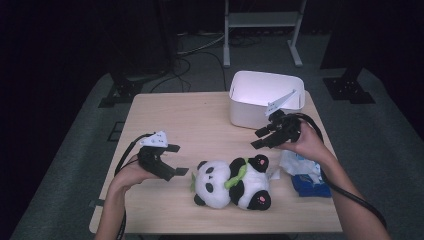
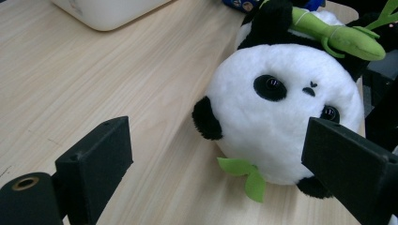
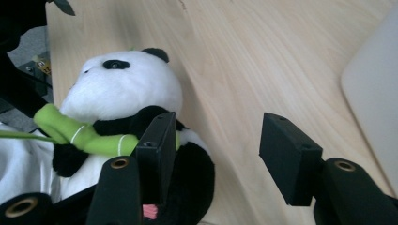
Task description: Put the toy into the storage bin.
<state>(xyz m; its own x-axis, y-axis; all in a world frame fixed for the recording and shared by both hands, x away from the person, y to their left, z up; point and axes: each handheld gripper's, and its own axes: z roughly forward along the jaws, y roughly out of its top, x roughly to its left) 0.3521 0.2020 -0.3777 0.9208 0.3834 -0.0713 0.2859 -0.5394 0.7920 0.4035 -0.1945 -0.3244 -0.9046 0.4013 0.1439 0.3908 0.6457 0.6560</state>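
A plush panda (image 1: 231,182) lies on its back near the table's front edge, holding a green bamboo stalk (image 1: 238,173). Its white head (image 2: 281,108) points toward my left gripper (image 1: 176,159), which stands open just left of it with nothing between its jaws. In the left gripper view the bamboo stalk (image 2: 345,35) crosses the panda's chest. My right gripper (image 1: 262,138) hovers open above and right of the panda (image 3: 126,131), near the white bin, holding nothing.
A white plastic bin (image 1: 266,98) stands at the table's back right. A blue and white packet (image 1: 307,175) lies right of the panda, under the right forearm. Bare wood table (image 1: 190,120) stretches across the middle and left. Dark stands and cables sit beyond the table.
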